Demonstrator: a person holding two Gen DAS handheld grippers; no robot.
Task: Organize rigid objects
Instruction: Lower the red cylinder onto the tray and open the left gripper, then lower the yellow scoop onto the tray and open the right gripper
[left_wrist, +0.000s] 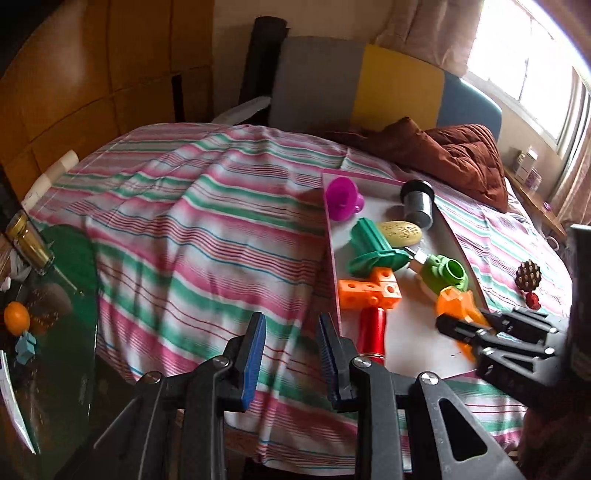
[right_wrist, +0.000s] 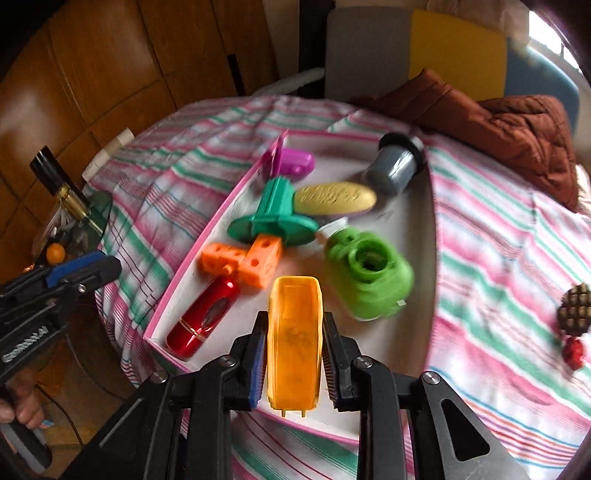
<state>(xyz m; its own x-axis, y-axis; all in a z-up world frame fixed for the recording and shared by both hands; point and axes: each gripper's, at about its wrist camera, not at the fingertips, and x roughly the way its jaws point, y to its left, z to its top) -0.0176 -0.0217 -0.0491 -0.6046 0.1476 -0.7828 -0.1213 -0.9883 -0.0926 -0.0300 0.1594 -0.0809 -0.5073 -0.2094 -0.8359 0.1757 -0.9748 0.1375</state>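
My right gripper (right_wrist: 294, 317) is shut on an orange plastic scoop-like piece (right_wrist: 293, 347), held above the near end of a white pink-rimmed tray (right_wrist: 406, 332) on the striped bed. In the tray lie a red cylinder (right_wrist: 203, 319), an orange holed block (right_wrist: 243, 260), a green piece (right_wrist: 369, 273), a teal piece (right_wrist: 275, 218), a yellow oval (right_wrist: 334, 199), a magenta piece (right_wrist: 290, 162) and a grey cup (right_wrist: 397, 168). My left gripper (left_wrist: 291, 321) hovers just left of the tray (left_wrist: 373, 192), jaws narrow with nothing between them.
A brown studded toy (right_wrist: 574, 306) and a small red piece (right_wrist: 572, 352) lie on the sheet right of the tray. A brown quilt (left_wrist: 461, 155) is bunched at the bed's far end. A glass side table (left_wrist: 70, 295) on the left carries a bottle (left_wrist: 29, 243) and an orange fruit (left_wrist: 16, 317).
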